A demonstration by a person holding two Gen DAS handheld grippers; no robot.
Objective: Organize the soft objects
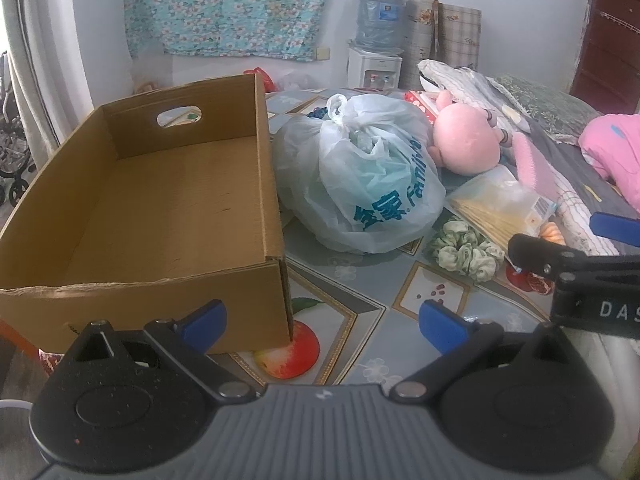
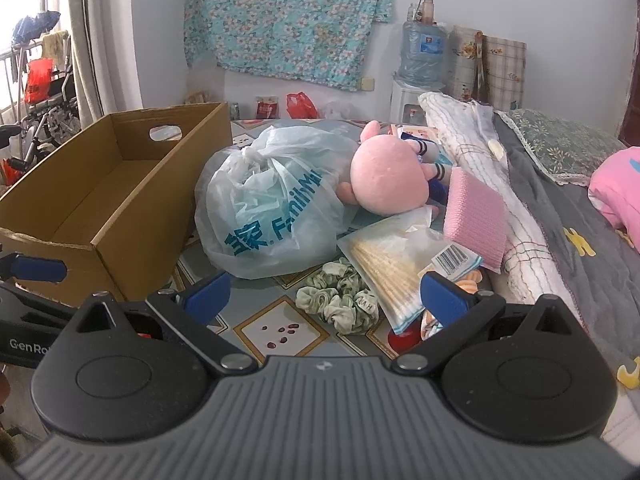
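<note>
right gripper [image 2: 324,294]: jaws spread wide, holding nothing, hovering over the desk [image 2: 280,332]
left gripper [image 1: 322,322]: jaws likewise spread and empty
scrunchie [image 2: 340,300]: green, just ahead of the right gripper, flat on the desk, lumpy ring whose long axis runs roughly across the jaws
nearer arm: right, by my reading; from the left gripper the scrunchie lies ahead and off to the right
cardboard box [image 2: 100,200]: open and bare, ahead-left of the right gripper
plastic bag [image 2: 272,204]: beyond the scrunchie, beside the box
plush toy [image 2: 388,180]: pink, further ahead, resting against the bag
</note>
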